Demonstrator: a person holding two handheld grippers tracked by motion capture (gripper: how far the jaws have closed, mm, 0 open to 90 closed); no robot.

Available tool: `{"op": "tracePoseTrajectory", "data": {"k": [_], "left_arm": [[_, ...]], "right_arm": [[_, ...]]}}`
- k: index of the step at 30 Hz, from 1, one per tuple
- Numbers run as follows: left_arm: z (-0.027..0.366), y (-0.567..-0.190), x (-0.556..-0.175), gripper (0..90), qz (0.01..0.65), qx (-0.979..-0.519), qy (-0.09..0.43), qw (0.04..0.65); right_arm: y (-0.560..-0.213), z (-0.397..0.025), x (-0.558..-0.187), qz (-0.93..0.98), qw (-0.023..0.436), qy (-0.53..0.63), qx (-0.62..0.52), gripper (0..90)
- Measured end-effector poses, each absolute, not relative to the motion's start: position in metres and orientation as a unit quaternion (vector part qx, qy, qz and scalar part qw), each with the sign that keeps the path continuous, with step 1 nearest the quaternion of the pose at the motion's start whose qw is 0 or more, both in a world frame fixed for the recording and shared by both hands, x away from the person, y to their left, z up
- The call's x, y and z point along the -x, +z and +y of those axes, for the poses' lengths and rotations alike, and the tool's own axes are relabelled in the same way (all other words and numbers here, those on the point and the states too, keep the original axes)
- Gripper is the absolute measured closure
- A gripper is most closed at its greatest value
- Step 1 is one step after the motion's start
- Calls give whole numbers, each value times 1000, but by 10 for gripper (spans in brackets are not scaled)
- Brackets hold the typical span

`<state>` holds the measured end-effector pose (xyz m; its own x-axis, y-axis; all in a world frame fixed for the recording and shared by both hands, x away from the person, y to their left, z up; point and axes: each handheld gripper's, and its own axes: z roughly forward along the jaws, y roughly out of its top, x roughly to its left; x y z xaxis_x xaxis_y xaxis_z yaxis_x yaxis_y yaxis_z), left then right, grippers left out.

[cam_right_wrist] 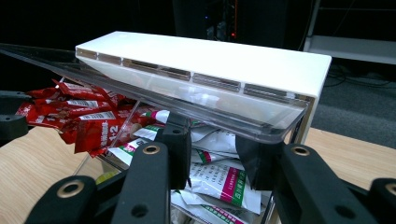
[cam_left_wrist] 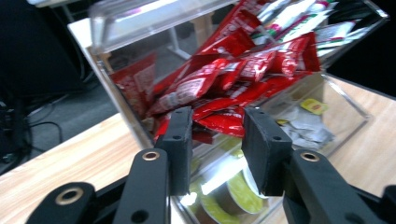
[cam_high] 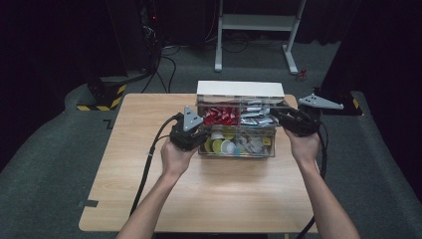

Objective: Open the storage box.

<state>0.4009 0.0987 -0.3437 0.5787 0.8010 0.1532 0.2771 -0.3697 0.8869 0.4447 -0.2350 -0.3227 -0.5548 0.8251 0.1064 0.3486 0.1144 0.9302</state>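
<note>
A clear acrylic organiser box [cam_high: 236,130] sits at the far middle of the tabletop [cam_high: 209,194], its transparent lid [cam_right_wrist: 187,105] raised and a white block [cam_high: 240,88] along its far edge. The far left compartment is stuffed with red sauce sachets [cam_left_wrist: 224,79]; the far right one holds white sachets with green and pink print [cam_right_wrist: 219,179]. The near row carries small round portion pots with yellow-green lids [cam_high: 219,144] and some pale wrapped items, possibly tea bags, though they are too small to be sure.

The box looks rigid, smooth and likely slippery, and loaded as it is it should have some weight; its thin walls and hinged lid could crack or flex under a hard pinch. The sachets are light, soft and slick, best pinched at a flat sealed edge, not across the filled belly. The lid would be taken at its free front lip.

The left gripper [cam_left_wrist: 217,140] is at the box's left end, jaws parted with nothing between them, pointing at the red sachets through the side wall. The right gripper [cam_right_wrist: 212,156] is at the right end, its jaws also apart, just under the front lip of the raised lid and over the white sachets; whether it touches the lid I cannot tell.

Beyond the tabletop lie grey carpet, cables and a white frame.
</note>
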Motion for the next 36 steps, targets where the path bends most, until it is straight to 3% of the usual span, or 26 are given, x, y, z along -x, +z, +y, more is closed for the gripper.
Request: {"op": "tracePoseTrajectory", "data": {"k": [8, 12, 17, 36], "left_arm": [[97, -343, -400, 636, 339, -778, 300, 436], [93, -344, -400, 546, 334, -779, 304, 435], [89, -343, -398, 637, 331, -782, 327, 414], [97, -340, -390, 647, 322, -775, 322, 439]], "right_arm": [[-323, -235, -445, 711, 229, 521, -413, 663], [-324, -234, -445, 710, 228, 523, -413, 662], [-325, -231, -446, 712, 226, 522, -412, 662], [-325, -232, -447, 713, 223, 523, -411, 665]]}}
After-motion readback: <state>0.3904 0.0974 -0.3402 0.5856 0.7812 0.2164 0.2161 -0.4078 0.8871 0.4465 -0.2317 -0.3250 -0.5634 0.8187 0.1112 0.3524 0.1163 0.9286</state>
